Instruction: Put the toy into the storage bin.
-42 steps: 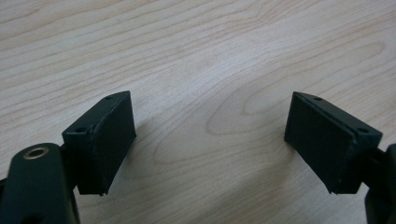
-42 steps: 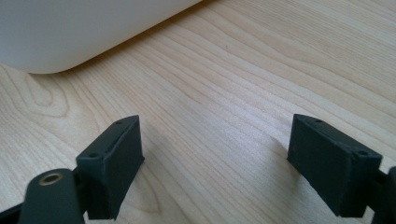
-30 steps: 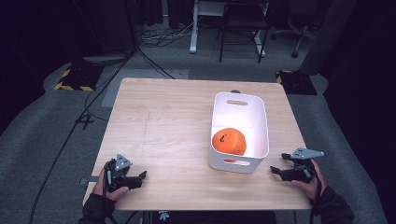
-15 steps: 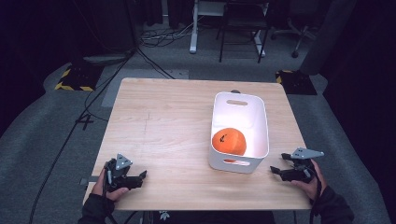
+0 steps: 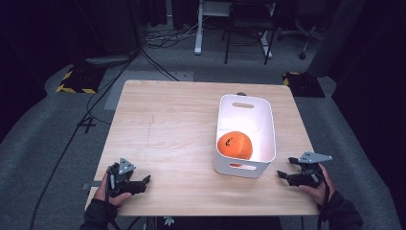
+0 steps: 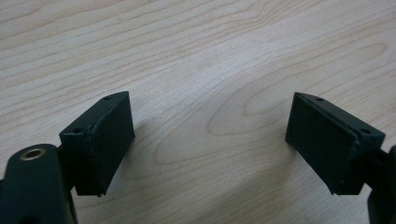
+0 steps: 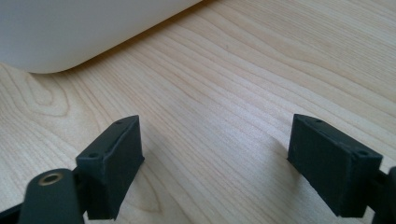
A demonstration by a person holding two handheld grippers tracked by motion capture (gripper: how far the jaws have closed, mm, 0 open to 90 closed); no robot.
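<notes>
Nothing shifted since a second ago. Left gripper (image 5: 143, 181) parked at near-left corner of wooden table (image 5: 172, 124), right gripper (image 5: 283, 176) at near-right corner, both spread wide, empty, likely at rest. Orange ball (image 5: 235, 144) sits inside white bin (image 5: 267, 125), toward right edge.
</notes>
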